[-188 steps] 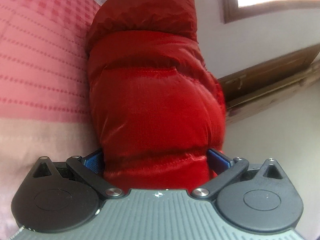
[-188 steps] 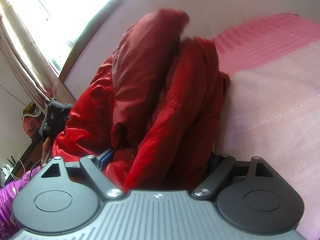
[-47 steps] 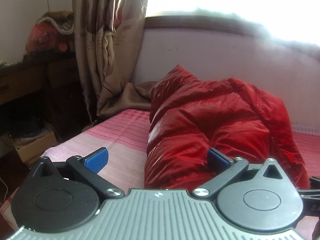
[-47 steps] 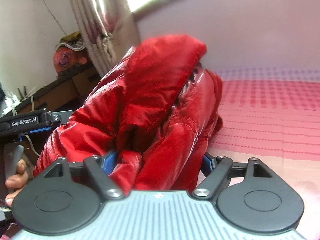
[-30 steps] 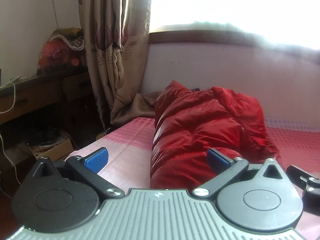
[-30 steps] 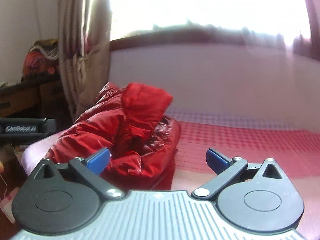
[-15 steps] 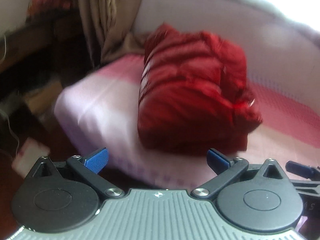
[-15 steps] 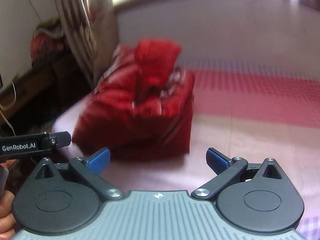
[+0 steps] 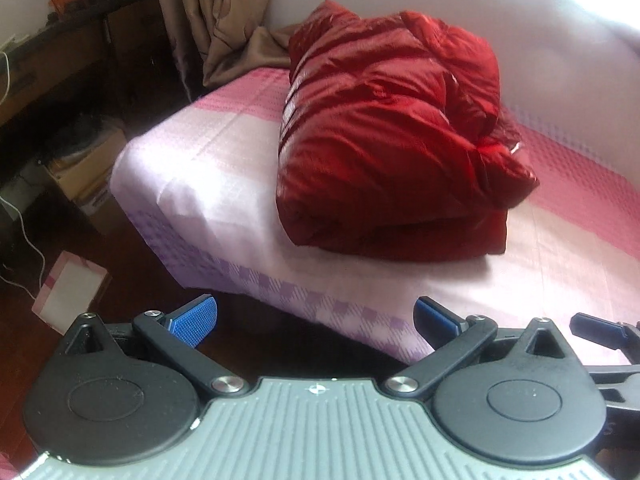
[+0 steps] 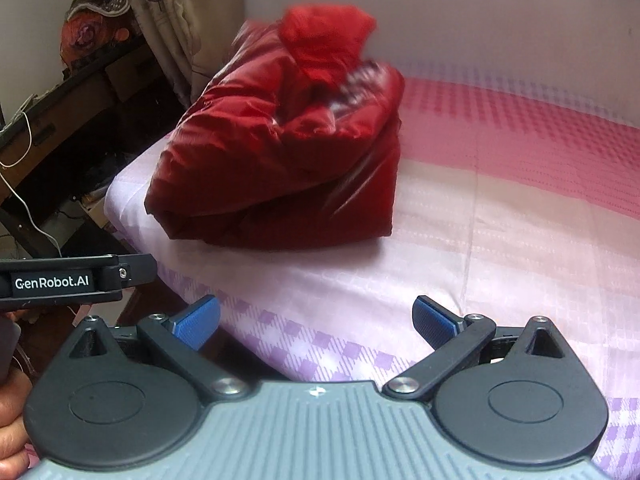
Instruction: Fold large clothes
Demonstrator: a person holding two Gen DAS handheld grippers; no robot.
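A shiny red puffer jacket [image 9: 392,140] lies folded into a thick bundle on the pink checked bed [image 9: 224,184], near the bed's corner. In the right wrist view the same jacket [image 10: 288,148] shows its hood on top. My left gripper [image 9: 314,316] is open and empty, held back off the bed's near edge. My right gripper [image 10: 316,318] is open too, with nothing between its blue pads, above the bed's front edge. Neither gripper touches the jacket.
A beige curtain [image 9: 208,12] hangs behind the bed's corner. A dark wooden desk [image 9: 52,48] with red items stands at the left. Cardboard boxes [image 9: 80,168] and a pink box [image 9: 68,284] sit on the floor. A hand [image 10: 12,420] holds the left gripper's body [image 10: 72,278].
Both grippers let go of the jacket and drew back from the bed. The jacket now rests folded on the bed, farther from both cameras and seen from higher.
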